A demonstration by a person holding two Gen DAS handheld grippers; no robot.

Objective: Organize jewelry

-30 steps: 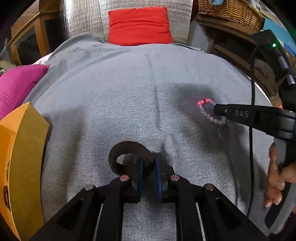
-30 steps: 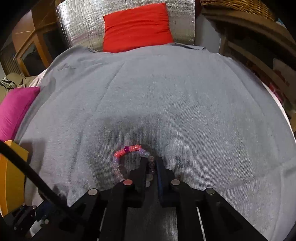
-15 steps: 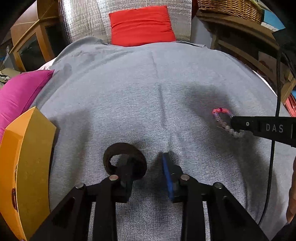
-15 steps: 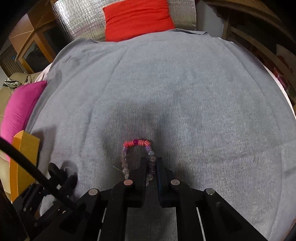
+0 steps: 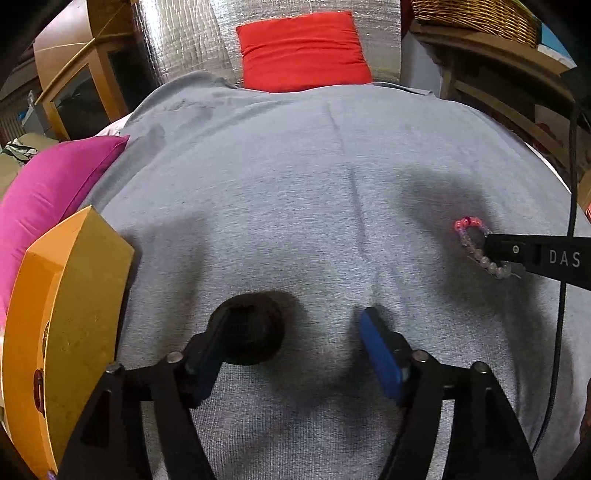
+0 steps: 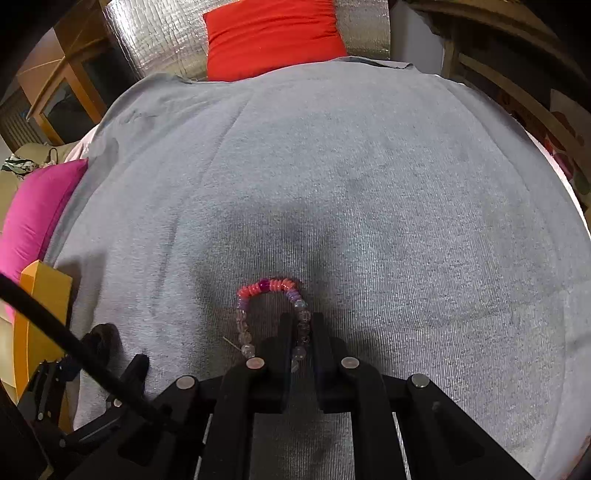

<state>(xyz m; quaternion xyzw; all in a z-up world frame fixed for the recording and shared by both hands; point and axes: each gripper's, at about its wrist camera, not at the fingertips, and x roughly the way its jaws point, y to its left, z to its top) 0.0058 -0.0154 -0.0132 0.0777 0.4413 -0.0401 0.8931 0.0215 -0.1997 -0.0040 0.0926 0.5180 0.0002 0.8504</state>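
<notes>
A black ring-shaped band (image 5: 255, 332) lies on the grey cloth (image 5: 295, 192) against the inner side of my left gripper's left finger. The left gripper (image 5: 295, 317) has its jaws opening, and the blue pad (image 5: 380, 354) stands well clear of the band. A bracelet of pink, purple and clear beads (image 6: 266, 286) is pinched at one side by my right gripper (image 6: 303, 325), which is shut on it. From the left wrist view that bracelet (image 5: 469, 236) shows at the right, at the tip of the right gripper's finger (image 5: 535, 251).
An orange box (image 5: 70, 314) stands at the cloth's left edge, with a pink cushion (image 5: 48, 192) behind it. A red cushion (image 5: 303, 48) leans on silver quilted padding at the far end. Wooden shelves and a wicker basket (image 5: 476, 14) line the right side. A black cable (image 6: 74, 347) crosses the lower left.
The left gripper's jaws have spread wide and let go of the black band, which now rests beside the left finger. The right gripper stays shut on the beaded bracelet.
</notes>
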